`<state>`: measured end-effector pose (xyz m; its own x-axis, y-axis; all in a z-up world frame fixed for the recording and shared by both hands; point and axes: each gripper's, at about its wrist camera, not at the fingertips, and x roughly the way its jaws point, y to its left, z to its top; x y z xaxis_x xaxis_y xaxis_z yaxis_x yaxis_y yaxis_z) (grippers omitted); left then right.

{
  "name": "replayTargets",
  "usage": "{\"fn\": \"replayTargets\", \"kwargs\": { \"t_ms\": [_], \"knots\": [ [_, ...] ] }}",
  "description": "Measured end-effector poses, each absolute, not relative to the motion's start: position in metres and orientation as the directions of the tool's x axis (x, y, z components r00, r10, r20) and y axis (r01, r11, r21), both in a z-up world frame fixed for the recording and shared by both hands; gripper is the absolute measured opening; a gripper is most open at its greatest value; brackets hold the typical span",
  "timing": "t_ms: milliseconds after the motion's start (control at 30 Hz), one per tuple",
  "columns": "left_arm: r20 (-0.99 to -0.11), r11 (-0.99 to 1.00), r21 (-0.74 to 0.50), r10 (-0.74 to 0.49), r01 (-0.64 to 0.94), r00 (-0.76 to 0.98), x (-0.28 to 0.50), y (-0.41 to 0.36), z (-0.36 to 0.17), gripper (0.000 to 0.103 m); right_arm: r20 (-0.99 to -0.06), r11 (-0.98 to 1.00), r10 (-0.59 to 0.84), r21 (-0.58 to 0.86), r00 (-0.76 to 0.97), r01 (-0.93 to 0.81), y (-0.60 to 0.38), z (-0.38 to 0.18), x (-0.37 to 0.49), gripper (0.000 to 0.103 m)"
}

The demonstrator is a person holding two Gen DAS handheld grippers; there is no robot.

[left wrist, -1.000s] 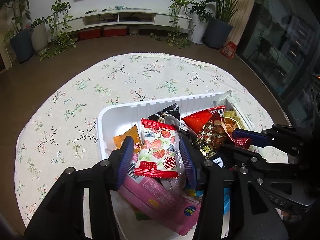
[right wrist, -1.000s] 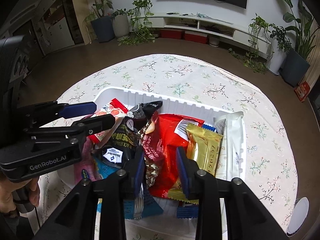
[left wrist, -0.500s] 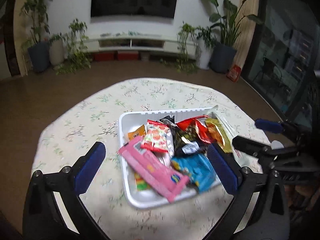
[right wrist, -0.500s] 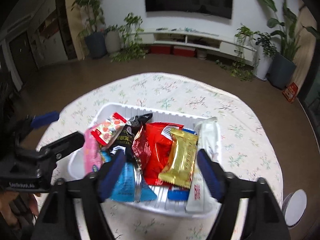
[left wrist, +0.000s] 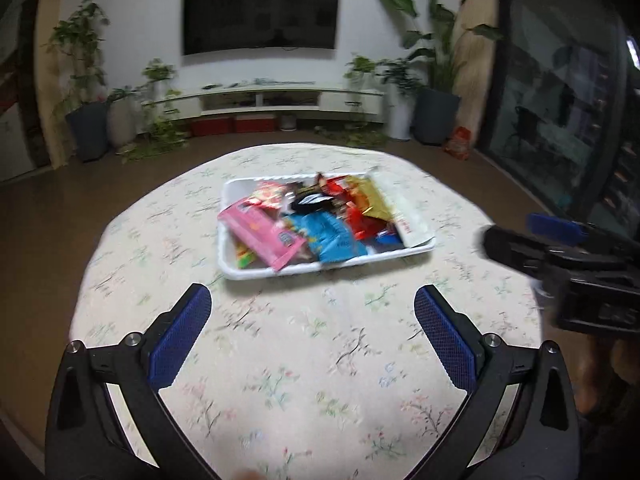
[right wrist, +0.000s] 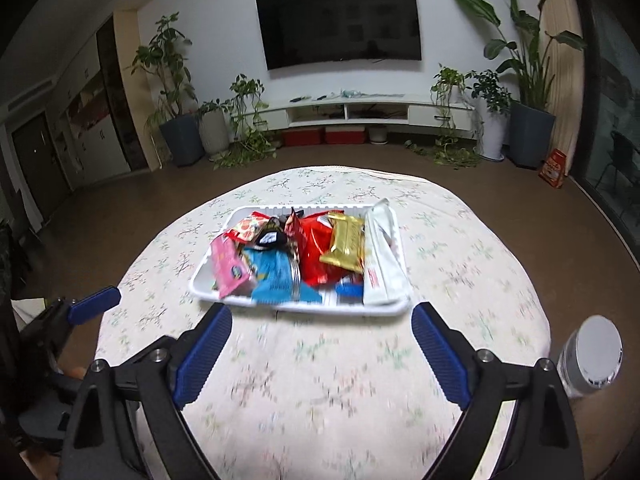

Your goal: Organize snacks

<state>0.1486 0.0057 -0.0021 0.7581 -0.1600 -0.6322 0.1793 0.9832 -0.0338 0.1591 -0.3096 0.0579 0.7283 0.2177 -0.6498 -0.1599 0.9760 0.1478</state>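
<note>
both tongs [left wrist: 312, 334] [right wrist: 322, 354] pulled back, just opened, empty, snack tray [left wrist: 228, 256] ahead, apart

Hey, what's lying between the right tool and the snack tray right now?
Nothing: only bare floral tablecloth separates the open right tool from the white snack tray, seen in the right wrist view.

**Black frames, blue pads**

Your left hand-held gripper [left wrist: 312, 332] has two matte black fingers, each lined inside with a blue cross-hatched pad [left wrist: 180, 340] and fixed by silver screws [left wrist: 133, 338] behind the pad. Your right hand-held gripper [right wrist: 320, 344] is built alike: black angular arms, ribbed blue pads [right wrist: 438, 354], silver screws [right wrist: 483, 356] behind them.
</note>
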Motion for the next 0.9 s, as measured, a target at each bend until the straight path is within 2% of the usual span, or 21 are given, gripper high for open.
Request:
{"fn": "replayTargets", "kwargs": {
  "t_ms": [133,233,400,500,900],
  "knots": [
    [-0.658,0.995,0.100,0.060,0.007,0.750,0.137,0.001,-0.002,0.103,-0.621,0.981,0.192,0.149,0.760,-0.126,-0.324,0.065,0.124,0.095],
    [-0.604,0.976,0.216,0.156,-0.028,0.782,0.123,-0.010,0.001,0.103,-0.608,0.983,0.174,0.152,0.774,-0.102,-0.335,0.068,0.104,0.095],
    [-0.601,0.993,0.114,0.064,0.006,0.797,0.107,-0.009,0.018,0.103,-0.595,0.980,0.178,0.181,0.784,-0.085,-0.346,0.070,0.085,0.096],
    [-0.585,0.989,0.150,0.079,0.012,0.807,0.101,-0.016,0.026,0.103,-0.590,0.981,0.172,0.179,0.789,-0.080,-0.349,0.072,0.076,0.096],
    [-0.611,0.989,0.144,0.070,0.024,0.789,0.091,-0.020,0.037,0.103,-0.571,0.989,0.121,0.136,0.812,-0.051,-0.350,0.083,0.060,0.096]
  ]
}}
